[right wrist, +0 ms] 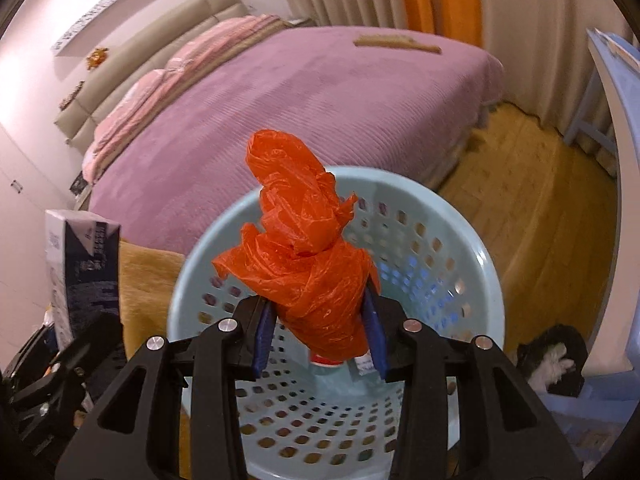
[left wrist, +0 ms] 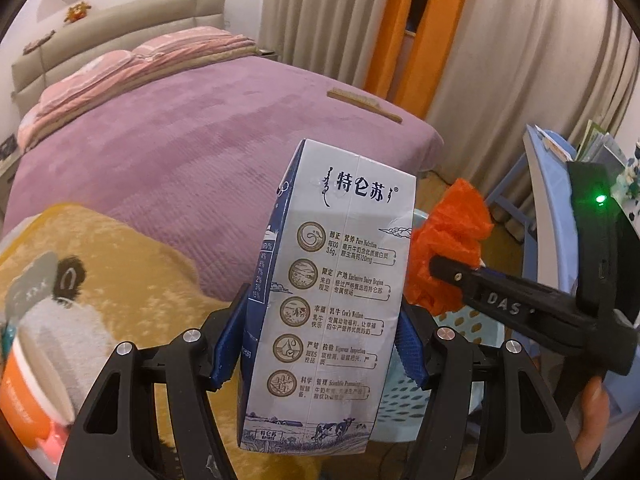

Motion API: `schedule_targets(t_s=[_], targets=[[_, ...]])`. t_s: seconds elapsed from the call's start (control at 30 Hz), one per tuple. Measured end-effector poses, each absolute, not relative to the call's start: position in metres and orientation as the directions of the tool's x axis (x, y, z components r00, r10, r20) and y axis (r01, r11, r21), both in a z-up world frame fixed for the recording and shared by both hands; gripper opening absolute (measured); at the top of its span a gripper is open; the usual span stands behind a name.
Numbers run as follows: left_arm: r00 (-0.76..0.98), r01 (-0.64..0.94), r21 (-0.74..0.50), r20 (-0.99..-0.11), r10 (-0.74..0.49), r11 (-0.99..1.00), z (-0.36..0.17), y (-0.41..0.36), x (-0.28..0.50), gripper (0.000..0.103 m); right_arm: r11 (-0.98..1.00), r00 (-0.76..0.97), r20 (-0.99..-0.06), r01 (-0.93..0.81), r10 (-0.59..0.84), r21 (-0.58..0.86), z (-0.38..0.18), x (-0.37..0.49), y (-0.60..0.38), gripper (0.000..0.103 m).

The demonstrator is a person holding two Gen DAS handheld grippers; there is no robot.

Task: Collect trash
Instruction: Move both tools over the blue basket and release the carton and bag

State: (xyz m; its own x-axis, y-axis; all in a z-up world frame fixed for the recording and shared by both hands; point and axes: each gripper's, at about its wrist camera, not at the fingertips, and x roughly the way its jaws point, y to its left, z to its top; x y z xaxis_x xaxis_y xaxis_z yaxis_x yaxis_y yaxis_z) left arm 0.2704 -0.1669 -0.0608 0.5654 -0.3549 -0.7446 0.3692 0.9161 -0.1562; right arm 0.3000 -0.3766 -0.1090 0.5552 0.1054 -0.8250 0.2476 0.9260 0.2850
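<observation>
Pale blue basket [right wrist: 476, 248] centre frame, small items at its bottom half hidden behind orange bag [right wrist: 304, 264] pinched by right gripper [right wrist: 320, 332], left gripper [left wrist: 320, 340] clamping milk carton [left wrist: 332, 280].

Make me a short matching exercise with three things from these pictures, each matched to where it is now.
Things:
1. milk carton
2. orange plastic bag
3. light blue basket

Places:
A. on the floor beside the bed
B. between the left tongs
C. between the right tongs, above the basket

Pairs: 1-B, 2-C, 3-A
</observation>
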Motion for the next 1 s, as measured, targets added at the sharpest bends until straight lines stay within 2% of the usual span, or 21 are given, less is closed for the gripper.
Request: schedule_targets(t_s=[0.1,0.17,0.4,0.67,0.87,1.0], targets=[[0.566,0.381,-0.166,-0.735,-0.372,0.909,-0.062,-0.172,0.268,0.065,0.916,0.535,-0.838,0.278,0.103,0.29,-0.118,0.299,-0.383,0.042],[0.58,0.393,-0.176,-0.714,-0.392,0.903,-0.057,-0.171,0.266,0.079,0.909,0.527,-0.842,0.287,0.114,0.303,-0.122,0.298,-0.387,0.046],[0.605,0.408,-0.199,-0.672,-0.427,0.891,-0.043,-0.169,0.254,0.079,0.909,0.572,-0.815,0.284,0.093,0.303,-0.102,0.286,-0.391,0.051],[0.652,0.4,-0.214,-0.617,-0.441,0.891,-0.017,-0.144,0.229,0.079,0.932,0.634,-0.768,0.218,0.089,0.289,-0.068,0.268,-0.368,0.052],[0.703,0.363,-0.234,-0.566,-0.431,0.902,0.006,-0.111,0.208,0.079,0.954,0.692,-0.709,0.1,0.136,0.281,-0.035,0.247,-0.328,0.052],[0.74,0.327,-0.248,-0.534,-0.41,0.912,0.018,-0.083,0.191,0.079,0.963,0.721,-0.666,-0.006,0.19,0.268,-0.013,0.231,-0.292,0.057]])
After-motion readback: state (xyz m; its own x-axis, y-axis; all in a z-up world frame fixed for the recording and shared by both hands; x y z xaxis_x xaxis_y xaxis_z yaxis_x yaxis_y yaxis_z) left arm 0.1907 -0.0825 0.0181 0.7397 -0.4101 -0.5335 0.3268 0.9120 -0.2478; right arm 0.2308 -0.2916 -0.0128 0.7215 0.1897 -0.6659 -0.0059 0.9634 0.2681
